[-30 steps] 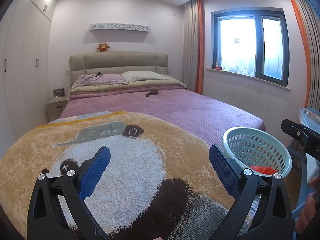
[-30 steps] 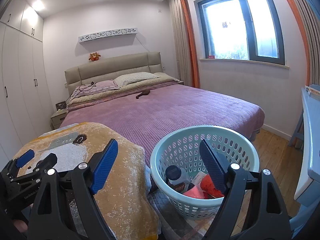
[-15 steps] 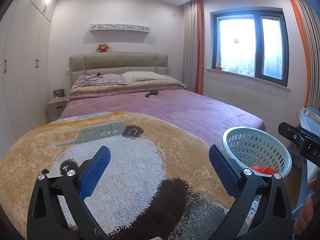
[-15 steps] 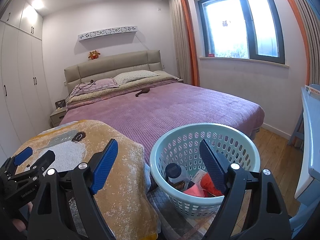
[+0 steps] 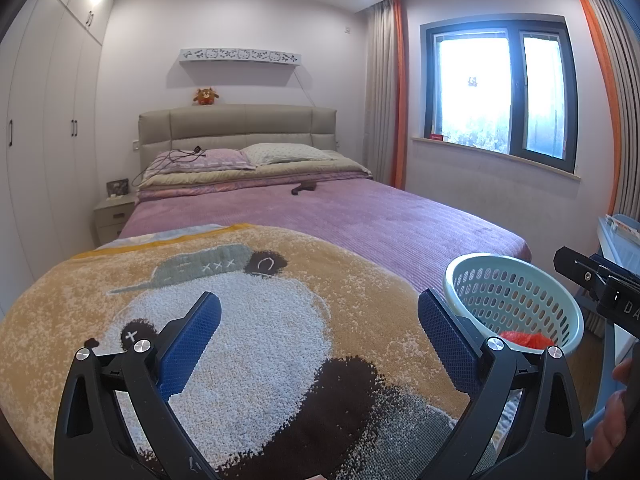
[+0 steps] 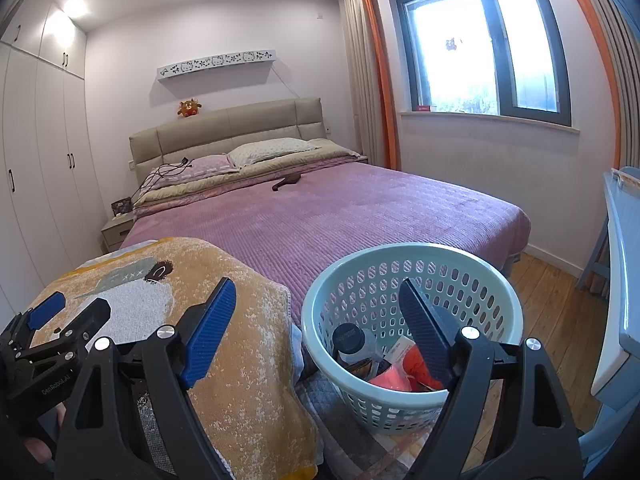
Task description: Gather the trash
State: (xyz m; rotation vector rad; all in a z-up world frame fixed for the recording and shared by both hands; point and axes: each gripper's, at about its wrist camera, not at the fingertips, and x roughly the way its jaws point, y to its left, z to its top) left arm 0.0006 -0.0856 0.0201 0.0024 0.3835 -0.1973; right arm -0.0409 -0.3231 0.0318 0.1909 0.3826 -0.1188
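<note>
Both tongs stand with jaws spread wide and nothing between them. The left gripper (image 5: 319, 334) hangs over the panda blanket (image 5: 248, 320); the right gripper (image 6: 316, 312) hangs above the near rim of the pale green laundry basket (image 6: 412, 254). The collected trash lies in that basket, below the right-hand finger: a dark-capped bottle (image 6: 352, 342) and red wrappers (image 6: 400, 376).

Judgement: between pickups; the next move calls for locating a remaining piece.

The left view shows only red scrap (image 5: 524, 338); the bottle appears solely in the right view.
</note>
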